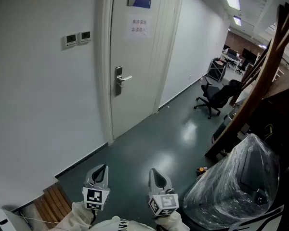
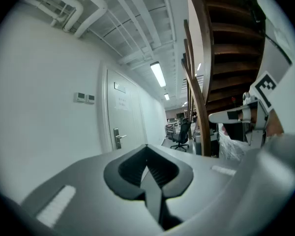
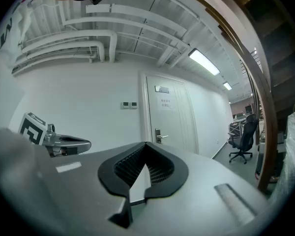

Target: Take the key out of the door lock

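Note:
A white door [image 1: 135,57] stands shut in the corridor wall, with a silver lock plate and lever handle [image 1: 119,80] at its left edge. The key is too small to make out from here. Both grippers are held low, well short of the door. My left gripper [image 1: 101,169] is shut and holds nothing. My right gripper [image 1: 154,173] is shut and empty too. The lock plate [image 2: 117,138] shows far off in the left gripper view, and the same lock plate [image 3: 159,135] in the right gripper view.
Two wall control panels [image 1: 77,38] hang left of the door. A black office chair [image 1: 214,99] stands down the corridor. A plastic-wrapped bundle [image 1: 241,182] and a dark wooden staircase [image 1: 265,81] are on the right. A wooden slat board [image 1: 50,203] lies at the wall's foot.

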The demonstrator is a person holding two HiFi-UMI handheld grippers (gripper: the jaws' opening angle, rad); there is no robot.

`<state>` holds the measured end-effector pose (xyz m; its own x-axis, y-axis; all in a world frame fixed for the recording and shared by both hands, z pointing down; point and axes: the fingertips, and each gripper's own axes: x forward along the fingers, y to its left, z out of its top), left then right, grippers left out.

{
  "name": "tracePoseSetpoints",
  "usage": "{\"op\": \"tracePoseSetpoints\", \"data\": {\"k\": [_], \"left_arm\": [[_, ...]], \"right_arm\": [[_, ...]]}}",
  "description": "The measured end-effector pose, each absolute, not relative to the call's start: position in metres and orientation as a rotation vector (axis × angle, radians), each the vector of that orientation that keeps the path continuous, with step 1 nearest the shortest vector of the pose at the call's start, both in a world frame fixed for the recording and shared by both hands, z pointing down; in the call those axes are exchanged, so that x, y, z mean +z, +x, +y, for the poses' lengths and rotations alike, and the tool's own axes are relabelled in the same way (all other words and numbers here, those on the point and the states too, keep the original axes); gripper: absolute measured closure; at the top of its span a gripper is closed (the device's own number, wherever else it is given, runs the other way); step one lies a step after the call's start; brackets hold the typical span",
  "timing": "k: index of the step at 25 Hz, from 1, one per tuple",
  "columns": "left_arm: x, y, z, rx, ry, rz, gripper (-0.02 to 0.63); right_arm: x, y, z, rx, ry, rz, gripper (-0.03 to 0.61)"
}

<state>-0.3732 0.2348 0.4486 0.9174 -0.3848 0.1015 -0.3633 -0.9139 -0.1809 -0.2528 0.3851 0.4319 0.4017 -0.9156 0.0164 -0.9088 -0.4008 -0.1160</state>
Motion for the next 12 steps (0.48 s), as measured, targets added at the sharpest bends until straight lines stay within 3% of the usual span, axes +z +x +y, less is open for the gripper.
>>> {"op": "tracePoseSetpoints", "data": {"k": [12], "left_arm": [[0.450,-0.362,0.216,-0.190,-2.939,0.545,0.614]], "right_arm": [[0.434,-0.241,0.370,-0.124,-2.582,1.642,0.578]]}}
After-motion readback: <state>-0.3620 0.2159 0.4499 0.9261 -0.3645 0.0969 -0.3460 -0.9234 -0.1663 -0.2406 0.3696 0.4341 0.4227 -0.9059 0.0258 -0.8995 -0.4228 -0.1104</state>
